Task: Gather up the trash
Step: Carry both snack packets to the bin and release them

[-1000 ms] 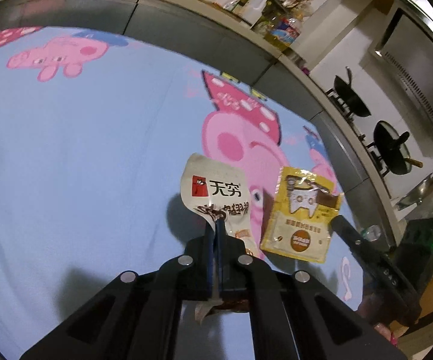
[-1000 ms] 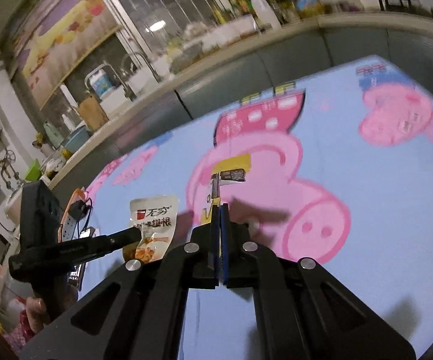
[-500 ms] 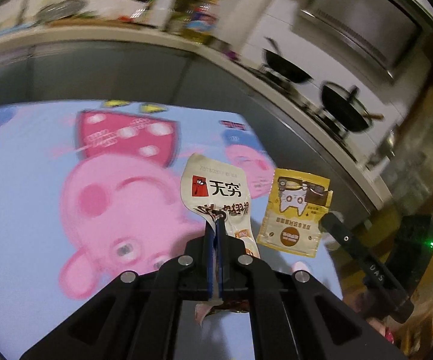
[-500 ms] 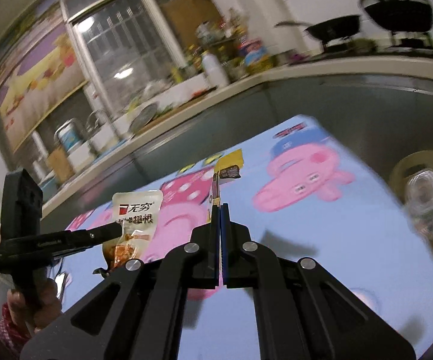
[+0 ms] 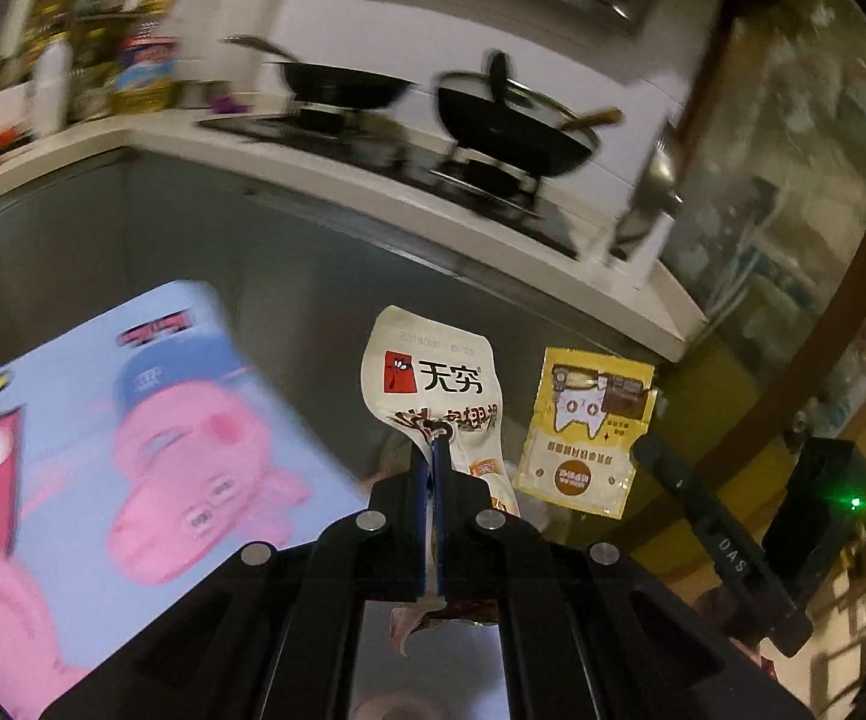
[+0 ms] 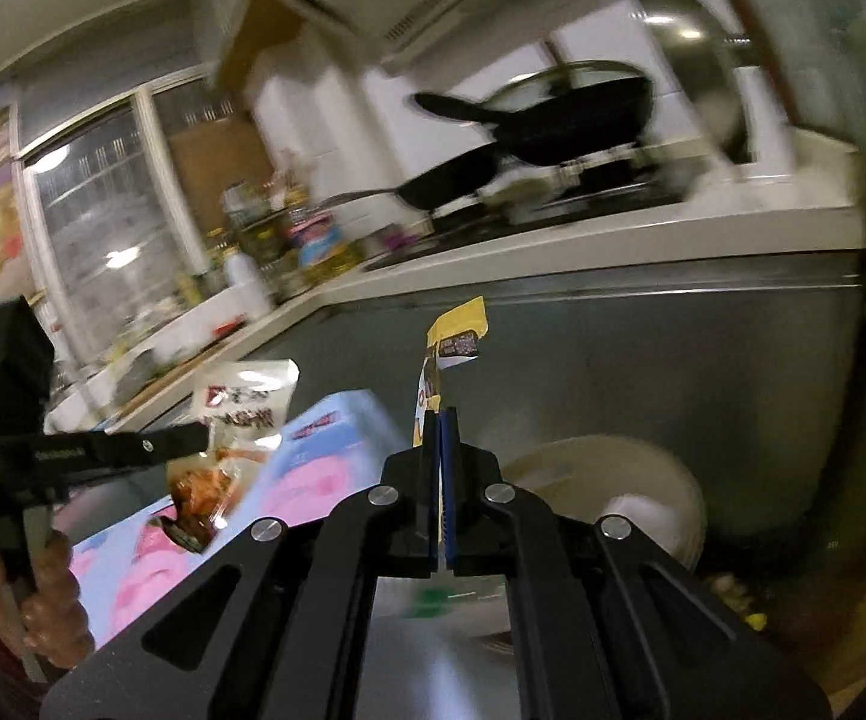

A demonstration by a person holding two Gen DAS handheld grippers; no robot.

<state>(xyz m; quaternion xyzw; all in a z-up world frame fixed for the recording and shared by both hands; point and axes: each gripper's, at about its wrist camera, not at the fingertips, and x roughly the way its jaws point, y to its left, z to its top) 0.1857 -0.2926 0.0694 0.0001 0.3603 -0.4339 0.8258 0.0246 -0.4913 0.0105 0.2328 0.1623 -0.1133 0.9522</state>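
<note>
My left gripper [image 5: 433,450] is shut on a cream snack wrapper [image 5: 433,372] with red logo and holds it in the air past the table's corner. My right gripper [image 6: 440,420] is shut on a yellow wrapper [image 6: 454,330], seen edge-on. The yellow wrapper also shows in the left wrist view [image 5: 589,426], held by the right gripper's fingers [image 5: 673,474]. The cream wrapper shows in the right wrist view [image 6: 240,414], held by the left gripper [image 6: 192,438]. A pale round bin [image 6: 631,468] sits low, just right of the right gripper.
The table with a blue Peppa Pig cloth [image 5: 102,450] lies to the left. A grey cabinet front [image 5: 312,276] and a white counter with black woks [image 5: 511,120] on a stove stand ahead. Bottles and jars [image 5: 102,72] crowd the counter at left.
Both grippers have swung right, off the table toward the stove and cabinet, each keeping its wrapper. The bin has come into the right wrist view.
</note>
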